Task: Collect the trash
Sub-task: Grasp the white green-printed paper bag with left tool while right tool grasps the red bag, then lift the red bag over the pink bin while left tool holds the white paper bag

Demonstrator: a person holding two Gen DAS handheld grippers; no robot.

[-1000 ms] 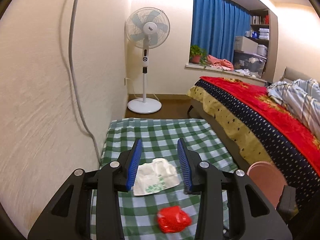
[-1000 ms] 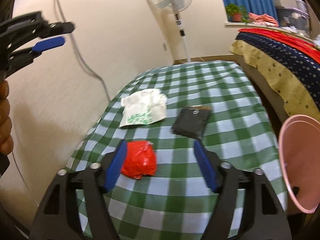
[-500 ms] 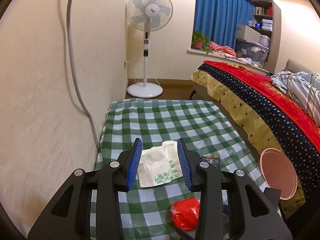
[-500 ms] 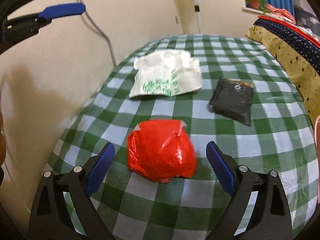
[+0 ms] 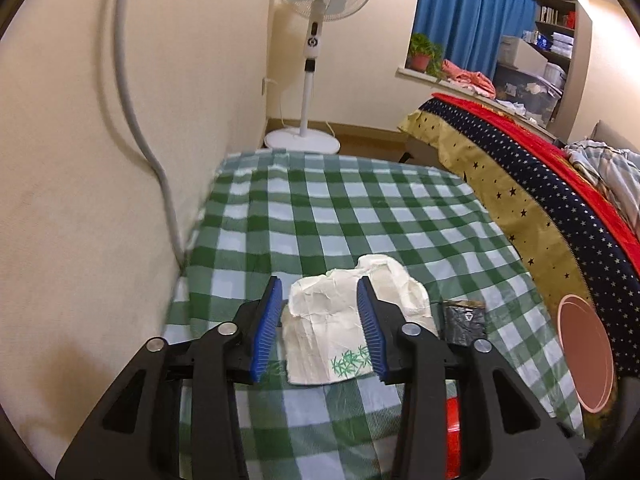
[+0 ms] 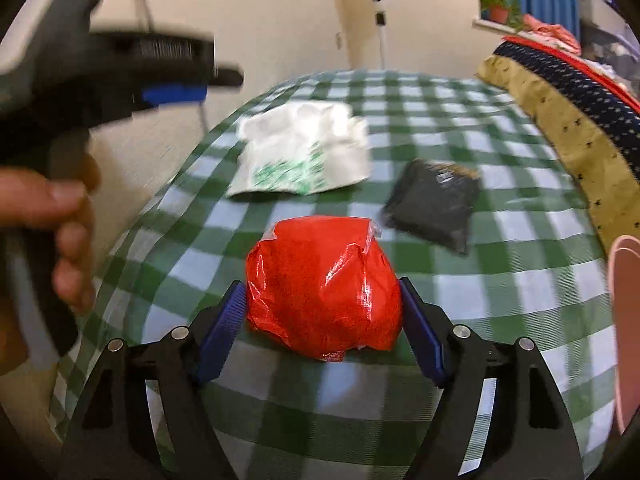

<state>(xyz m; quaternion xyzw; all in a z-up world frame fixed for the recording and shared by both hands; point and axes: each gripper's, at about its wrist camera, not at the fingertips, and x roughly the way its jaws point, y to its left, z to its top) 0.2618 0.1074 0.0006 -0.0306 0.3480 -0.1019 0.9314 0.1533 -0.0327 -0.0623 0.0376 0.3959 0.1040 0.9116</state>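
Right claw [image 6: 320, 320]: jaws closing; blue pads set against both flanks of the red plastic bundle [image 6: 322, 286], which rests on the counter [image 6: 500, 308].
Left claw [image 5: 318, 328]: jaws opening, about half apart; white crumpled bag [image 5: 344, 328] framed between the pads, no pressing contact seen.
Black packet [image 6: 434, 208]: lying flat, just right of the white bag, apart from the red bundle.
Pink bin [image 5: 586, 356]: at the counter's right edge, beside the bed [image 5: 532, 184].
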